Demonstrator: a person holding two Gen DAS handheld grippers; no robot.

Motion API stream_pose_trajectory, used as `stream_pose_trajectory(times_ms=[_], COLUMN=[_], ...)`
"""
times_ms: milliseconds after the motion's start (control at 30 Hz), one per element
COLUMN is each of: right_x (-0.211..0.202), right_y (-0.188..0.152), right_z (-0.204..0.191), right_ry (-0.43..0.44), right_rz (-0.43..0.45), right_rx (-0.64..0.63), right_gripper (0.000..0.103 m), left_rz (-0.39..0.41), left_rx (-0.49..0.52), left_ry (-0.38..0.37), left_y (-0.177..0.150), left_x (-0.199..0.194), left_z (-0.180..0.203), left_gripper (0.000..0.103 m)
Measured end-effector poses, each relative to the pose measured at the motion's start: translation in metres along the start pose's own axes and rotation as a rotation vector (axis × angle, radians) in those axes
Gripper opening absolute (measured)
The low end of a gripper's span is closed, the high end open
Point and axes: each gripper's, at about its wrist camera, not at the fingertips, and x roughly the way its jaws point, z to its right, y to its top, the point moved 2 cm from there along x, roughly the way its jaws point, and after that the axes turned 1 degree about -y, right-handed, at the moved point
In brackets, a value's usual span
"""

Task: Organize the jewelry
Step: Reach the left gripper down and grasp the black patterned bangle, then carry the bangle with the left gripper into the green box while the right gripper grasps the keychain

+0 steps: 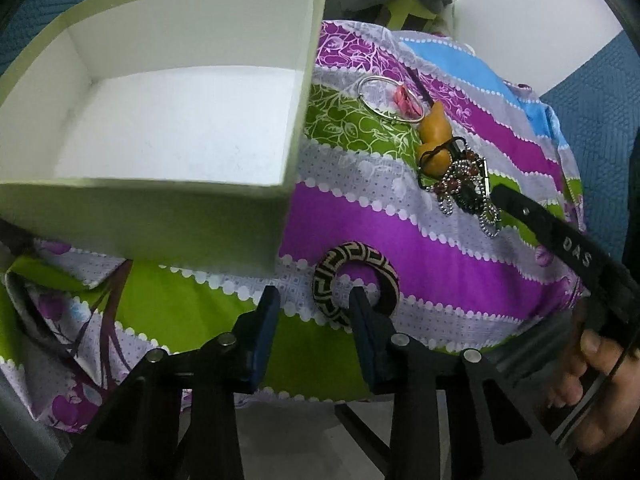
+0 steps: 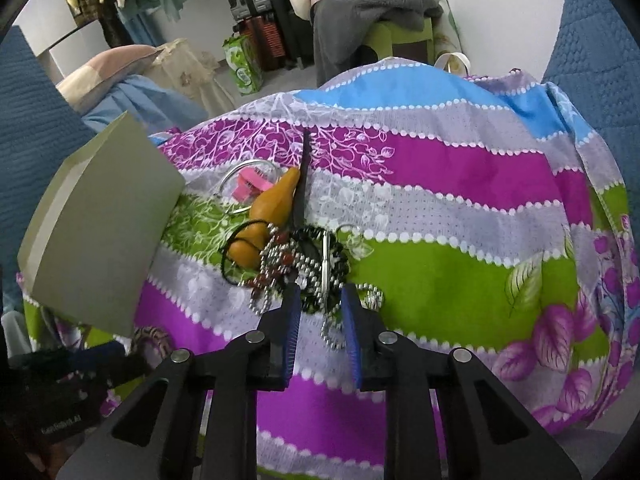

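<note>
Much of the jewelry is a tangle that is hard to sort by eye: a heap of ball chain and red beads lies knotted with a black cord and a slim metal piece, and where one strand ends and another begins cannot be told. The right tongs point steeply down over the near edge of that heap, blue pads narrowly apart with loops of chain between them; whether the pads actually press on the chain cannot be made out. An orange gourd-shaped pendant lies just beyond the heap, touching a thin silver bangle that rings a small pink clip. A dark comb-like strip runs away from the pendant, its far end lost in the pattern of the cloth. The left tongs also tilt down, partly open, with the right pad set inside the hole of a black-and-cream woven ring and the left pad outside it (the near rim of the ring is hidden behind that pad), so no grip shows. An empty pale green box stands left of the ring. All rests on a table under a striped purple, green, grey and blue floral cloth. A hand is cut off at the right edge. Beyond are a grey garment heaped on a green stool, hanging clothes and blue quilted fabric.
</note>
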Motion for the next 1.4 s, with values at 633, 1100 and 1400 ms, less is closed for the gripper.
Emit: stream_pose_trajectory(times_ms=[633, 1100, 1400], right_x=[0.012, -0.040, -0.093], right_y=[0.012, 0.009, 0.012], right_z=[-0.003, -0.013, -0.021], right_ry=[-0.012, -0.029, -0.030], right_rz=[-0.005, 0.072, 0.106], right_rx=[-0.026, -0.023, 0.010], right_gripper=[0.003, 0.003, 0.003], left_rz=[0.026, 0.102, 0.150], left_rx=[0.035, 0.053, 0.044], left_ry=[-0.034, -0.081, -0.088], left_y=[0.000, 0.003, 0.011], left_x=[0.005, -0.051, -0.106], left_z=[0.013, 0.028, 0.024], left_gripper=[0.007, 0.007, 0.007])
